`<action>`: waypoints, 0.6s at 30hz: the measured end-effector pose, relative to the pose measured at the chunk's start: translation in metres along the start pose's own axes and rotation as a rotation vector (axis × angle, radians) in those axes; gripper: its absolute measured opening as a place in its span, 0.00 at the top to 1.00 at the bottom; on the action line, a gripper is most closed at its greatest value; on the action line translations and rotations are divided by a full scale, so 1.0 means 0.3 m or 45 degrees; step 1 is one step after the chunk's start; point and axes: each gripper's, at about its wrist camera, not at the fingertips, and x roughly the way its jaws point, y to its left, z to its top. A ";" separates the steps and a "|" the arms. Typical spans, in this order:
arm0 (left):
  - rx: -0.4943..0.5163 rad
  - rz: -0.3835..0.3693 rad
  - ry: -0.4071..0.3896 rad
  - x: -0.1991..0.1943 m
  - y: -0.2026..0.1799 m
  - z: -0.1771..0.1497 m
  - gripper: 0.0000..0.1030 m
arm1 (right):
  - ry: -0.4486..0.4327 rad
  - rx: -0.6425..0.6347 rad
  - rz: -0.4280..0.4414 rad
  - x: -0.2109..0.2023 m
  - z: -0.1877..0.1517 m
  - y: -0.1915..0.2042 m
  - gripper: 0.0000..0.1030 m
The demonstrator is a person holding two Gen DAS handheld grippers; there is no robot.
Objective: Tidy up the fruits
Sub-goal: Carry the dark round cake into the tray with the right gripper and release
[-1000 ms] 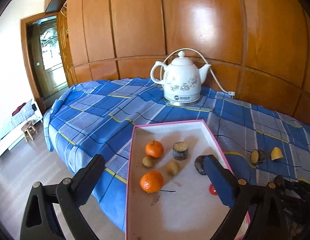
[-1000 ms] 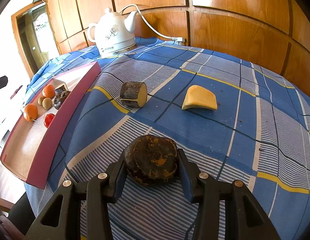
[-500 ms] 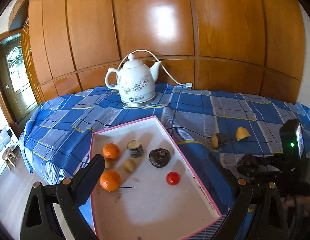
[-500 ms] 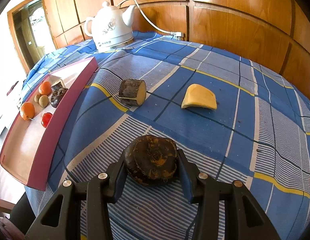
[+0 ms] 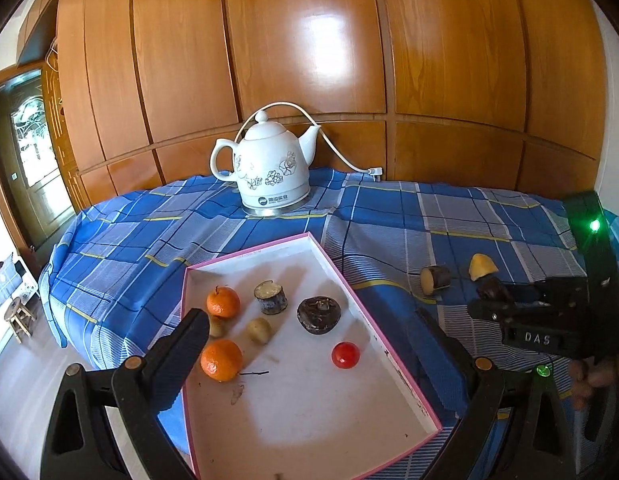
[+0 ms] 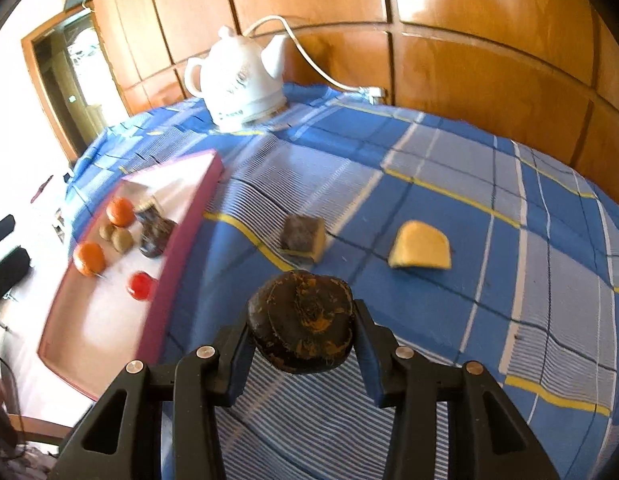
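Observation:
My right gripper (image 6: 303,326) is shut on a dark round fruit (image 6: 301,322) and holds it above the blue checked cloth. It also shows in the left wrist view (image 5: 489,292). A brown-skinned cut piece (image 6: 303,236) and a yellow wedge (image 6: 421,250) lie on the cloth ahead. The pink-rimmed white tray (image 5: 389,356) holds two oranges (image 5: 221,360), a red fruit (image 5: 345,355), a dark round fruit (image 5: 318,314), a cut piece (image 5: 271,297) and small brownish fruits (image 5: 258,330). My left gripper (image 5: 313,340) is open and empty over the tray's near half.
A white kettle (image 5: 271,172) with a cord stands at the back of the table by the wood-panelled wall. The table's left edge drops to the floor, with a doorway (image 5: 25,160) beyond. The tray also shows in the right wrist view (image 6: 181,240) to the left.
My right gripper has lifted the dark fruit off the cloth and moved it up and forward. My left gripper has swung right, bringing the whole tray and the right gripper into view.

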 end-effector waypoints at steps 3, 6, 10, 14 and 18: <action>-0.009 0.003 0.007 0.003 0.008 -0.002 0.03 | -0.002 -0.043 0.055 -0.004 0.034 0.047 0.56; -0.021 0.012 0.012 0.003 0.025 -0.004 0.03 | 0.003 -0.099 0.114 0.004 0.069 0.109 0.56; -0.092 0.057 0.017 -0.003 0.111 -0.001 0.03 | 0.026 -0.160 0.207 0.024 0.111 0.196 0.56; -0.193 0.167 0.033 -0.001 0.241 -0.013 0.03 | 0.064 -0.246 0.266 0.067 0.138 0.306 0.56; -0.290 0.267 0.056 0.003 0.357 -0.041 0.03 | 0.107 -0.312 0.316 0.123 0.146 0.423 0.56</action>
